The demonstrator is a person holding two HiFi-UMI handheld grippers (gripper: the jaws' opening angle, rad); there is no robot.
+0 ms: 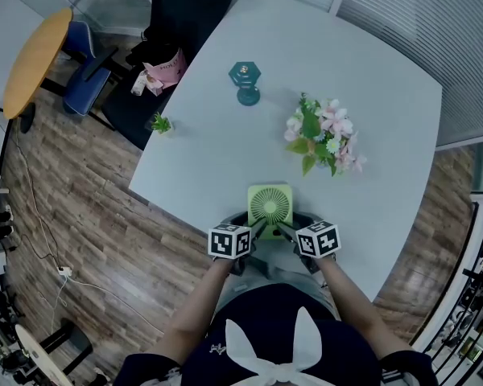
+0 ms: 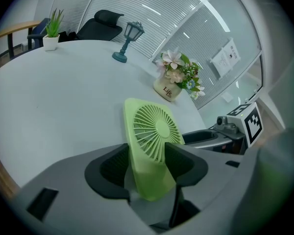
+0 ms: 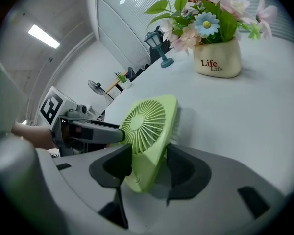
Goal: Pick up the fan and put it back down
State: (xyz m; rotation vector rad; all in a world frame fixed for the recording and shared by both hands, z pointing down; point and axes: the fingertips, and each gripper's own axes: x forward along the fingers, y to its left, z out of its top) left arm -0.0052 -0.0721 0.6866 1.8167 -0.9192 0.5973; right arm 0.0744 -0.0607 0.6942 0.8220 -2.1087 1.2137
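Observation:
A light-green square desk fan (image 1: 270, 206) stands upright on the white table (image 1: 217, 151), close to its near edge. My left gripper (image 1: 258, 229) holds the fan's left side and my right gripper (image 1: 282, 230) its right side. In the left gripper view the fan (image 2: 154, 131) sits between the dark pads (image 2: 112, 168) of the left gripper (image 2: 147, 169), which press on its frame. In the right gripper view the right gripper (image 3: 149, 169) clamps the fan (image 3: 147, 126) front and back in the same way. The fan's foot is hidden behind the jaws.
A pot of pink and white flowers (image 1: 324, 139) stands just beyond the fan to the right. A teal lantern (image 1: 245, 83) is further back, and a small potted plant (image 1: 161, 124) sits at the table's left edge. A black office chair (image 1: 177, 22) is behind the table.

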